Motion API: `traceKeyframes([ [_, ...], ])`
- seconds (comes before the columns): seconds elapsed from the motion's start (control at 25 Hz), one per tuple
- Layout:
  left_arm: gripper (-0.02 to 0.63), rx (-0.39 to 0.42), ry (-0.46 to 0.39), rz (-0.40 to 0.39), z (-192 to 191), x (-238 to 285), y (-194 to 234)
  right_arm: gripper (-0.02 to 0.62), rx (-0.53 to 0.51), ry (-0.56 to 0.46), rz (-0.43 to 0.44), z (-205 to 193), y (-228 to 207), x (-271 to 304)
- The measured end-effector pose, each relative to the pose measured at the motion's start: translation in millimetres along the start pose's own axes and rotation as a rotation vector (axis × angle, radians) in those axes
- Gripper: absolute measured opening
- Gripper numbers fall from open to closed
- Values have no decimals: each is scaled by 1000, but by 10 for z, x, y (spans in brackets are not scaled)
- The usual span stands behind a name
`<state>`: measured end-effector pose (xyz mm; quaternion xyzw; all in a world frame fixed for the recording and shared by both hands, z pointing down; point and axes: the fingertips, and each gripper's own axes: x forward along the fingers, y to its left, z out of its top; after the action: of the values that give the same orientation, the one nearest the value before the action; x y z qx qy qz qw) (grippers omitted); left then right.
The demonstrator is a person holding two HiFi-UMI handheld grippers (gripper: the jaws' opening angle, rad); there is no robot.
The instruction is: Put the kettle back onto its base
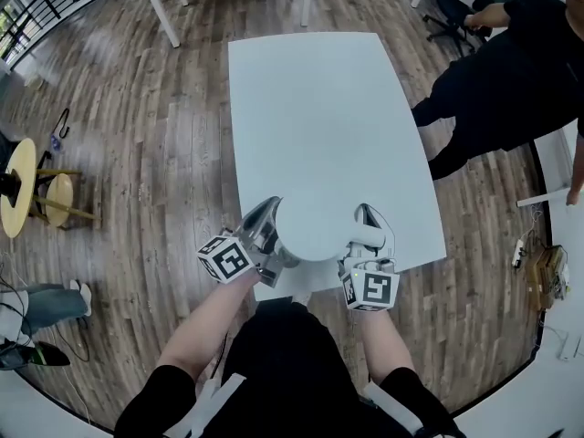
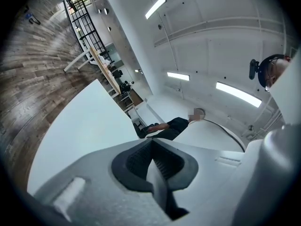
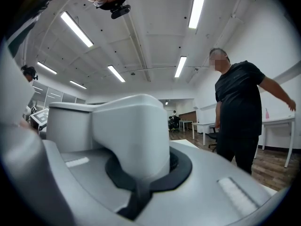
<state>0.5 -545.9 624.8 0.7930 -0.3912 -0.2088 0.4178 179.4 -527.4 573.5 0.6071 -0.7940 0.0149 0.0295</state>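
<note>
— White, smooth and round from above: reads as the kettle point(image 1: 315, 231), at the near edge of a pale matte table point(image 1: 319, 108).

— Held how?

— Pinched at the blocky, square-shouldered handle point(image 3: 131, 135) by the right gripper point(image 3: 141, 173), with ribbed black rubber pads point(image 3: 181, 166) pressed against either side of it.

— And on the other side?

— Shut, over on the left gripper point(image 2: 151, 159): dark ridged pads point(image 2: 134, 161) brought face to face inside grey moulded jaws, just beside the curved white kettle wall.

— Resting or lifted?

— Cannot tell from overhead, and cannot make out the base either.

— Around it?

— Framed by a streaky wood-plank floor point(image 1: 137, 135), with a black-and-white marker cube point(image 1: 225, 258) on each gripper, bare forearms below, and a bystander in black point(image 1: 511, 71) past the far right corner of the table.
</note>
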Motion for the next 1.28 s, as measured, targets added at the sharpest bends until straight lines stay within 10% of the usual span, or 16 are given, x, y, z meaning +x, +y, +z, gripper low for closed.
traceKeyframes([
  [0.72, -8, 26, -11, -119, -115, -75, -42, 6, -8, -13, 27, -163, 30, -97],
  [1.28, -8, 82, -48, 32, -164, -66, 76, -5, -13, 24, 57, -277, 47, -154],
])
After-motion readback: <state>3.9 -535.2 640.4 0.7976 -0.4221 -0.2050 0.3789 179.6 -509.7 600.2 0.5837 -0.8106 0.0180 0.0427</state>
